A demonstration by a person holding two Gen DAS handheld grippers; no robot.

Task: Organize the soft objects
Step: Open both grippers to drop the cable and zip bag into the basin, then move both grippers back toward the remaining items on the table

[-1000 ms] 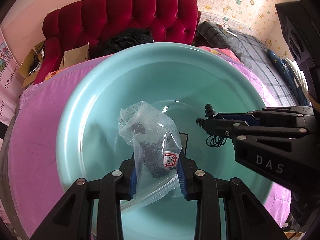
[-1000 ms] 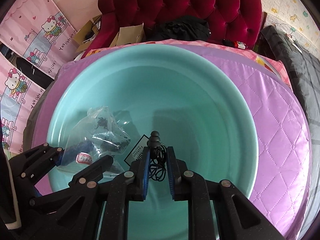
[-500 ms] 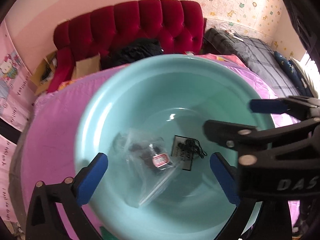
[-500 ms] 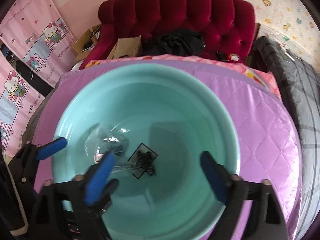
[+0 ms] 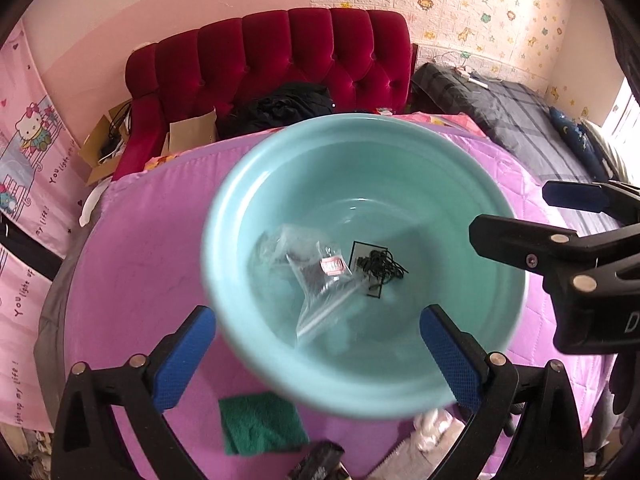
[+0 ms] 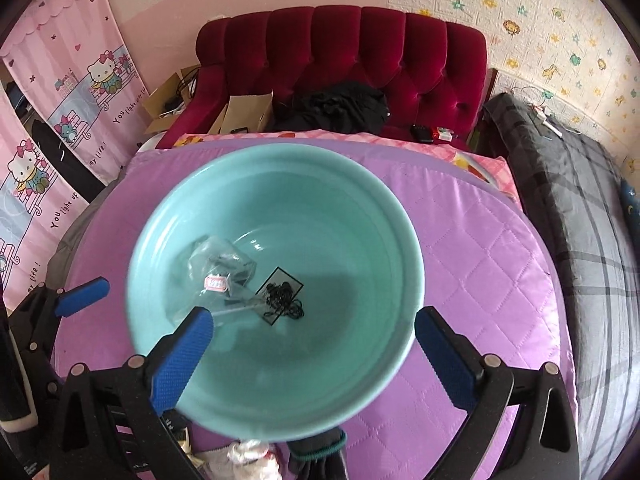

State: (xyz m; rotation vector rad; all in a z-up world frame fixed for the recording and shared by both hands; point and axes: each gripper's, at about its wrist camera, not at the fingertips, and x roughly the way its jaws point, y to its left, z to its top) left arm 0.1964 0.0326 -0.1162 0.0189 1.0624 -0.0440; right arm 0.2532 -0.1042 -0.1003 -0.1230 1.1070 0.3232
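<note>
Down on the basin [image 5: 224, 240] floor your bag [image 5: 320, 280] and black cord [image 5: 380, 266] lie side by side, touching, and both grippers, left [image 5: 316, 354] and right [image 6: 314, 354], hang above with jaws spread wide and empty, likely freed for the green cloth [image 5: 260, 424] nearby.

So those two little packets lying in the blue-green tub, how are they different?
The crumpled clear bag carries a small red-and-white label and holds dark bits; the flat black-edged packet has tangled black loops on top. The bag is larger and lies left of the packet in both views. Both are see-through and rest loose on the bottom of the tub, their edges overlapping.
</note>
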